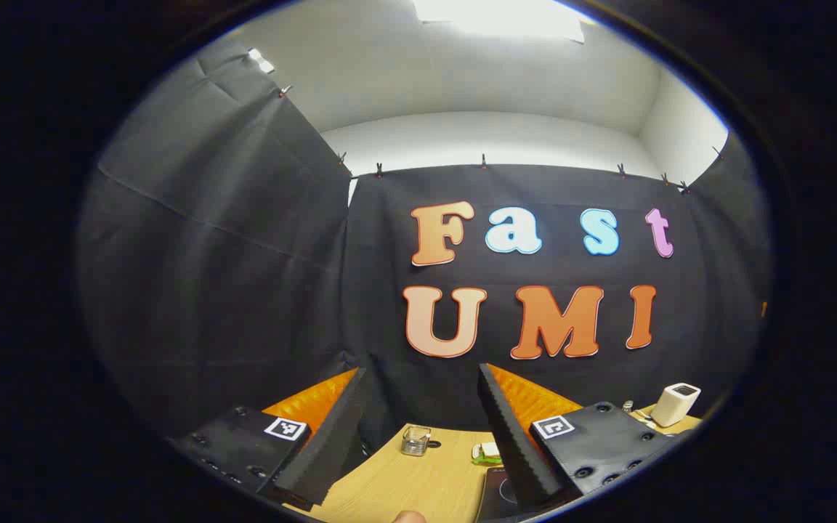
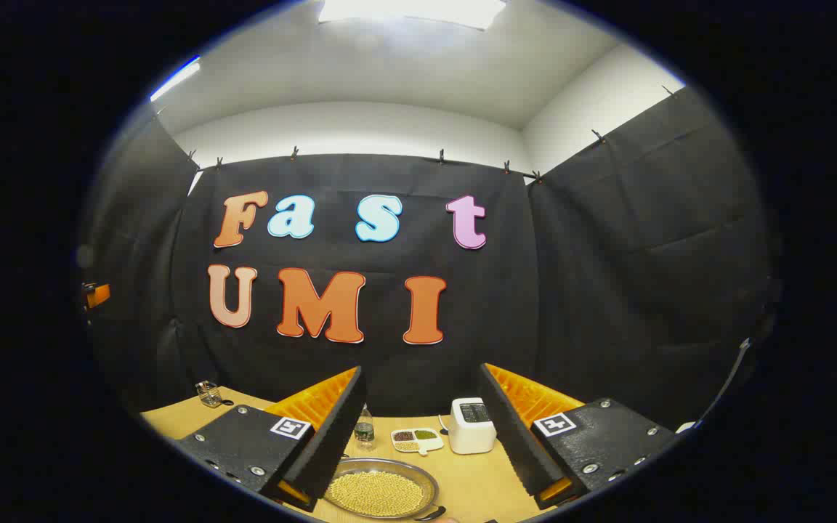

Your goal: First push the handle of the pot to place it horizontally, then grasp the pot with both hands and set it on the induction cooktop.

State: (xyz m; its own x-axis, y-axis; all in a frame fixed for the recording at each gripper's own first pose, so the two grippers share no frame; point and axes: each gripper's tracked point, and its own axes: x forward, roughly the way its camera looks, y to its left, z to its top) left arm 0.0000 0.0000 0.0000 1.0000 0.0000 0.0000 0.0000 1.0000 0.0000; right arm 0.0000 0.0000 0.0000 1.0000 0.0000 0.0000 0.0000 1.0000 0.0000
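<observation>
In the right gripper view, a shallow metal pot (image 2: 381, 491) full of yellow beans sits on the wooden table (image 2: 462, 479), low between the fingers. Its dark handle (image 2: 431, 513) pokes out at the lower right edge. My right gripper (image 2: 422, 370) is open and held above the pot, touching nothing. In the left gripper view, my left gripper (image 1: 422, 372) is also open with nothing between its fingers. A dark flat panel with a round mark, apparently the induction cooktop (image 1: 497, 492), lies on the table just beside the right finger, partly hidden by it.
A white box-like appliance (image 2: 471, 425), a divided dish of beans (image 2: 416, 438) and a small bottle (image 2: 364, 430) stand behind the pot. A glass jar (image 1: 415, 440) and a green-and-white item (image 1: 487, 452) sit farther back. A fingertip (image 1: 410, 517) shows at the bottom edge.
</observation>
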